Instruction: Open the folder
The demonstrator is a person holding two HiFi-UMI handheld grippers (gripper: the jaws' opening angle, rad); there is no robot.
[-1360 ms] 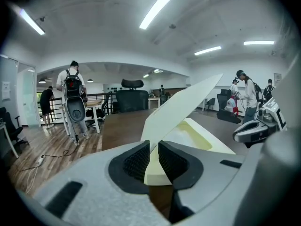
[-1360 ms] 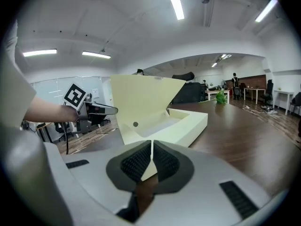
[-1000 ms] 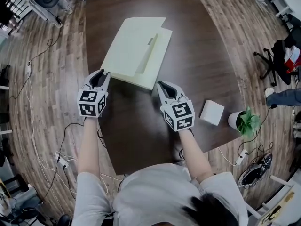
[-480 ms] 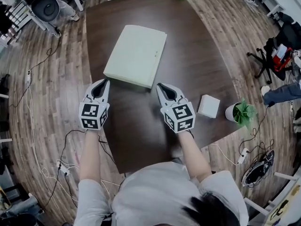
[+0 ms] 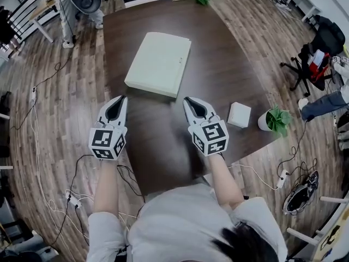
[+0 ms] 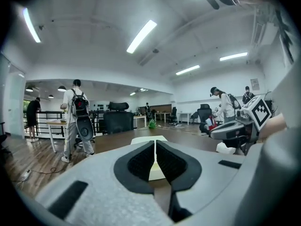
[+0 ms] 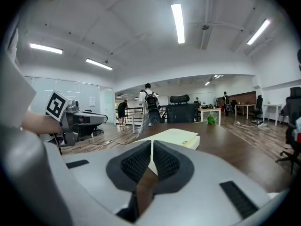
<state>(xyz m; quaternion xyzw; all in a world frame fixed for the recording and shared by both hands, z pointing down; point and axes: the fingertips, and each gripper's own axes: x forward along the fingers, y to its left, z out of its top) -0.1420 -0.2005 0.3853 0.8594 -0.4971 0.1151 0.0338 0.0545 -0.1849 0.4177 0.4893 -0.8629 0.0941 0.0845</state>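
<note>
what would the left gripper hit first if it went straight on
Likely the folder: the left gripper, jaws shut, points at its near edge, with only bare table between. Its height is unclear, so it might pass over the top.

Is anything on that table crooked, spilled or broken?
Nothing spilled or broken. The closed folder lies flat but slightly askew on the table. The left gripper and right gripper, both shut, sit short of it.

One folder (image 5: 158, 63), one box (image 5: 239, 114) (perhaps two plants (image 5: 275, 120)).
</note>
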